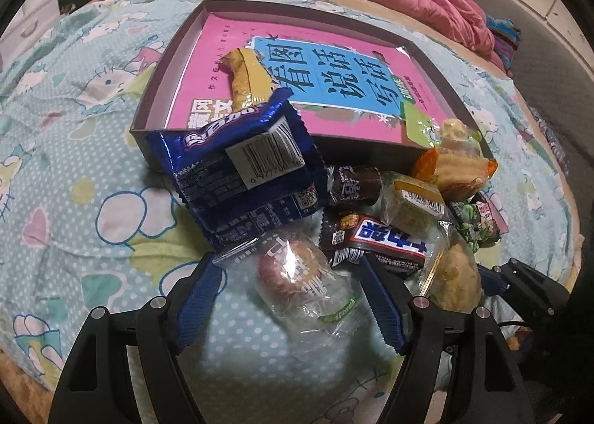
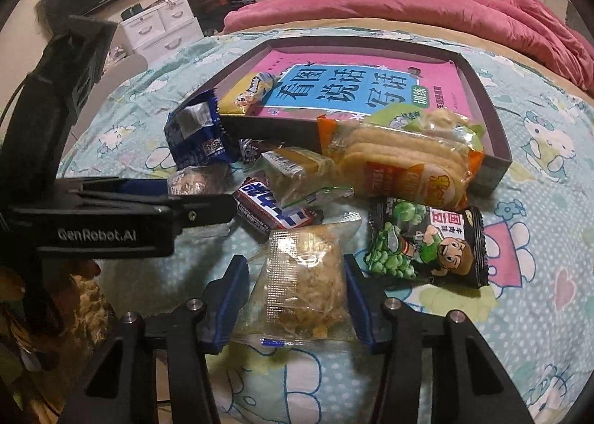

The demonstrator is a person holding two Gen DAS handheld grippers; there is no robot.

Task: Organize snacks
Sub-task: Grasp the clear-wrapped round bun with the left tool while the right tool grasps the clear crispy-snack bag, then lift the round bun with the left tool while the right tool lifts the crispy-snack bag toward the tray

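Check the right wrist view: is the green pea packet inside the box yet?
No, the green pea packet lies on the bedspread outside the near wall of the box.
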